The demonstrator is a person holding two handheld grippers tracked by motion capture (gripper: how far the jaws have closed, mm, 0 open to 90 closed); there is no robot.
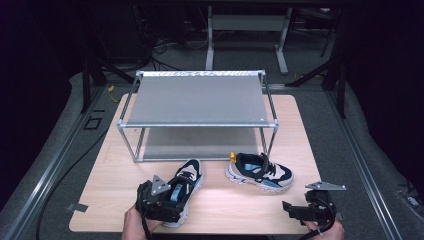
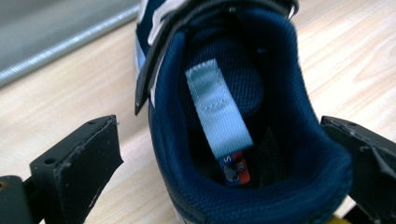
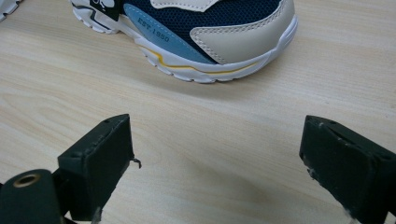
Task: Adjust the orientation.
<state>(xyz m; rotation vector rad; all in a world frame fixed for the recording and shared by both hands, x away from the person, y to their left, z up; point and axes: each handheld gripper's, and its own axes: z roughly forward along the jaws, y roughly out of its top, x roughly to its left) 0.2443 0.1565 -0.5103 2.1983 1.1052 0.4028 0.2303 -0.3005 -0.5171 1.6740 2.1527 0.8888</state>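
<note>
Two tiers of grey fabric are carried by the metal shoe rack [image 1: 200, 100] standing at the far half of the wooden table [image 1: 235, 205]; nothing is seen lying on the upper tier, and what can be seen of the lower one is bare. Both shoes are set on the tabletop in front of the rack. The left shoe [image 1: 184, 190] is placed with its toe toward the rack and its heel toward the person. It is straddled at the heel by the left gripper [image 1: 159, 200], whose jaws are spread wide, one on each side of the navy collar; the right-hand jaw lies close against the padding, the left-hand jaw is kept apart from it, and no pinch is shown. A pale blue pull tab [image 2: 218, 109] is seen inside the shoe opening in the left gripper view. The right shoe [image 1: 260, 172] is laid sideways just before the rack's front right leg, well apart from the first shoe. The right gripper [image 1: 300, 212] is held near the table's near right edge, its jaws parted with only bare wood between them; the shoe's white and blue sole [image 3: 205, 65] is seen beyond them, untouched.
</note>
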